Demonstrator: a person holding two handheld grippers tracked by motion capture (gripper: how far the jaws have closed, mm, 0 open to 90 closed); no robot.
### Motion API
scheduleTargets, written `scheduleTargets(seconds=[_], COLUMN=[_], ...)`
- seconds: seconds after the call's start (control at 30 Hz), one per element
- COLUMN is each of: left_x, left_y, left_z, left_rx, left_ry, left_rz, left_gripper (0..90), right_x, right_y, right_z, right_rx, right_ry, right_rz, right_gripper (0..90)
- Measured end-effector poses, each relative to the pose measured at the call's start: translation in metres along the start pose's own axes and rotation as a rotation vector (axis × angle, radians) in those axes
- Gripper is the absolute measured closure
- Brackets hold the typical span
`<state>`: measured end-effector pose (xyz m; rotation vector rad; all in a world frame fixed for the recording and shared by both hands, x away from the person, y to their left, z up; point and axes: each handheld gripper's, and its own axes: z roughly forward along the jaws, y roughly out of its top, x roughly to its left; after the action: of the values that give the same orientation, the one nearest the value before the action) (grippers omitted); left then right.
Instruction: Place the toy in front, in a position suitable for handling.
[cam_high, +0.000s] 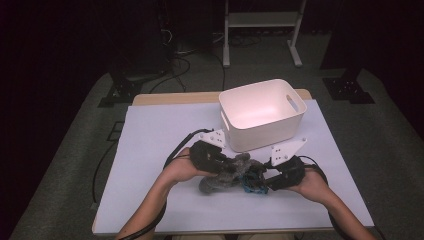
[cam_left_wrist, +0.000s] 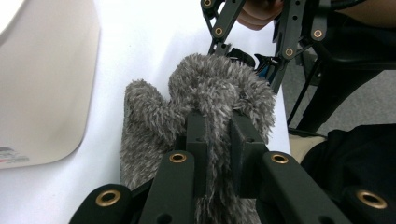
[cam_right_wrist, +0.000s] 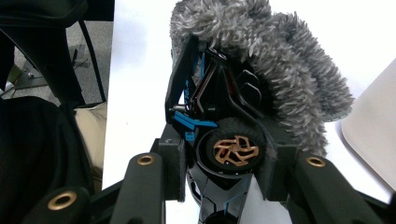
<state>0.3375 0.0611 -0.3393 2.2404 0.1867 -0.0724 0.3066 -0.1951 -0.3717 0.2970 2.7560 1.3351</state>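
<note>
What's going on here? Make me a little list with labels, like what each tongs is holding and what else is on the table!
left tongs: the left tongs are shut on the fuzzy grey cloth
right tongs: the right tongs are clamped on a black and blue toy car at its wheel
cloth and car: the cloth lies draped over the car's far end
bin: a white bin stands behind both tongs, with nothing visible inside
table: a pale sheet covers it

No legible text; only a blurred, unreadable label on the white bin (cam_left_wrist: 42, 93).
</note>
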Motion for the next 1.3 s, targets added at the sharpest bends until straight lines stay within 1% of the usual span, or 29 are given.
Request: scheduleTargets(seconds=[0.03, 0.23, 0.37, 0.47, 0.53, 0.6, 0.63, 0.67, 0.73, 0.8, 0.9, 1.0, 1.03, 1.13, 1.3], left_x=[0.000, 0.003, 0.003, 0.003, 0.002, 0.000, -0.002, -0.002, -0.004, -0.005, -0.009, -0.014, -0.014, -0.013, -0.010], left_y=[-0.001, -0.005, -0.004, 0.001, 0.006, 0.013, 0.019, 0.019, 0.027, 0.034, 0.046, 0.054, 0.056, 0.056, 0.051], left_z=[0.000, 0.001, 0.002, 0.004, 0.004, 0.005, 0.006, 0.006, 0.009, 0.011, 0.018, 0.028, 0.028, 0.027, 0.020], left_rx=[-0.004, -0.010, -0.019, -0.026, -0.020, -0.023, -0.022, -0.022, -0.004, 0.001, 0.001, 0.029, 0.031, 0.026, 0.022], left_ry=[-0.005, -0.001, -0.014, -0.012, -0.008, -0.016, -0.022, -0.022, -0.019, -0.021, -0.044, -0.057, -0.055, -0.051, -0.034], left_rz=[-0.004, -0.019, -0.022, -0.024, -0.008, 0.009, 0.029, 0.029, 0.044, 0.056, 0.079, 0.108, 0.114, 0.112, 0.098], left_gripper=[80.2, 80.1, 81.2, 81.4, 81.4, 81.3, 81.3, 81.4, 81.3, 81.4, 81.3, 81.1, 81.1, 81.1, 80.9], right_x=[0.000, 0.000, -0.001, -0.003, -0.004, -0.005, -0.005, -0.005, -0.005, -0.005, -0.003, 0.001, 0.001, 0.000, 0.000], right_y=[-0.001, -0.001, -0.003, -0.004, -0.004, -0.006, -0.007, -0.007, -0.008, -0.009, -0.009, -0.008, -0.008, -0.012, -0.013], right_z=[0.000, 0.000, -0.001, -0.002, -0.002, -0.004, -0.004, -0.004, -0.005, -0.005, -0.004, -0.003, -0.004, -0.008, -0.009], right_rx=[-0.004, -0.004, -0.015, -0.023, -0.028, -0.034, -0.037, -0.037, -0.042, -0.047, -0.052, -0.042, -0.039, -0.047, -0.050], right_ry=[0.001, 0.006, 0.009, 0.013, 0.019, 0.021, 0.020, 0.020, 0.020, 0.020, 0.015, 0.007, 0.005, 0.004, 0.007], right_rz=[-0.002, -0.010, -0.008, 0.002, 0.008, 0.011, 0.013, 0.013, 0.012, 0.013, 0.012, -0.009, -0.013, 0.000, 0.005], right_gripper=[59.2, 59.2, 59.2, 59.2, 59.2, 59.2, 59.2, 59.2, 59.2, 59.2, 59.2, 59.3, 59.3, 59.4, 59.4])
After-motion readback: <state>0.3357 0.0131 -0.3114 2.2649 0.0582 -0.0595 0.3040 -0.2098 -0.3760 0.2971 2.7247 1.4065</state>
